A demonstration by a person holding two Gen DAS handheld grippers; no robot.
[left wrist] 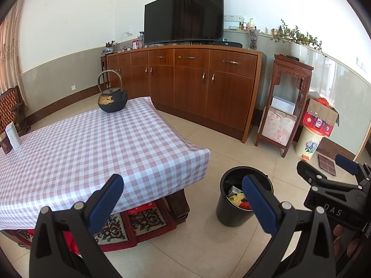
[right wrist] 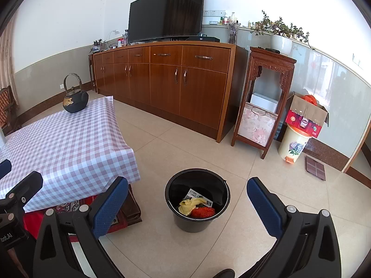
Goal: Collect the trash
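Both jaws stand spread wide with nothing between them: the left gripper [left wrist: 183,192] hangs past the table's near corner, the right gripper [right wrist: 187,195] above the black bin [right wrist: 183,220]. One bin stands on bare tile at about four o'clock from the table [left wrist: 92,143], just off the draped cloth edge, with open floor running to the sideboard [right wrist: 162,81] at twelve. Inside the bin lie three visible pieces of trash: one yellow wad [right wrist: 190,205], one red crumple [right wrist: 203,212], one printed wrapper [right wrist: 194,194]. One iron kettle [left wrist: 113,99] sits near the table's far corner.
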